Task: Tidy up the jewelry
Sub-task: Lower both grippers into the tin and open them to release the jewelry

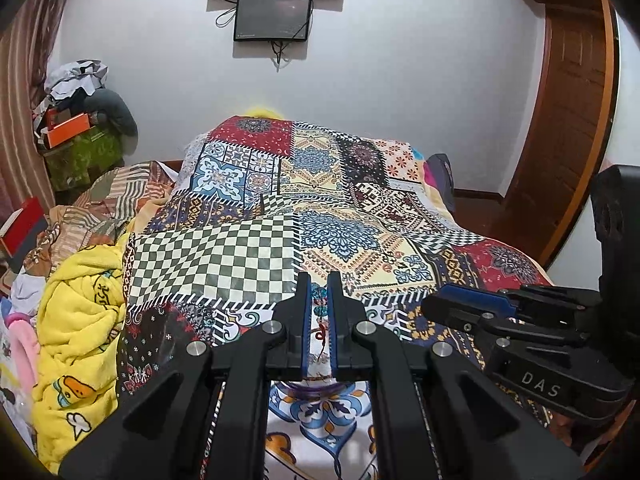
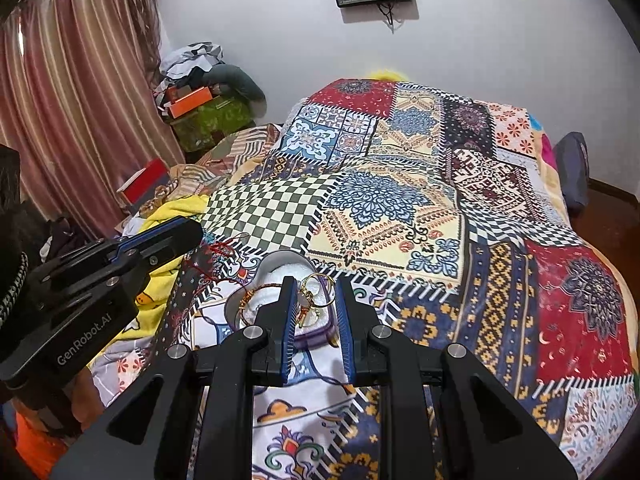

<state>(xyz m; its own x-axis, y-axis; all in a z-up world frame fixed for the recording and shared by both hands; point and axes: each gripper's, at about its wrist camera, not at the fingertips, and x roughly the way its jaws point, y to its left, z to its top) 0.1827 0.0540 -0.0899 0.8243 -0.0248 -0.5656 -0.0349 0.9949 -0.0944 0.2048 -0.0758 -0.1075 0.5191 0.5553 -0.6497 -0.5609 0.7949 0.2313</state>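
A bed covered by a patchwork bedspread (image 2: pixel 400 208) fills both views; it serves as the work surface, probably because its flat top keeps small pieces from rolling away. To the left lie a crumpled yellow blanket (image 1: pixel 80 320) and a pile of boxes and clothes beside a striped curtain (image 2: pixel 72 100). A dark screen (image 1: pixel 274 16) hangs on the white wall beyond.

Near the front edge of the bed sits a small jewelry box (image 2: pixel 280 304) with a white lining and a purple rim, its lid open so pieces can go in. Gold bangles (image 2: pixel 320 288) and other small gold pieces rest inside it, loosely heaped.

The right gripper (image 2: pixel 316 312) hovers just above the box, pointing down into it. Its 2 blue-padded fingers stand apart with nothing between them, released, as if poised to sort or steady the contents.

The left gripper (image 1: pixel 320 312) is held to the left of the box. Its 2 fingers are drawn close together, clenched on a beaded thread piece (image 1: pixel 320 320): teal beads and a red cord show in the narrow gap. In the right wrist view, red thread (image 2: pixel 220 252) trails from its tip just left of the box. Lifting it by the cord seems meant to keep it untangled on the way to the box.
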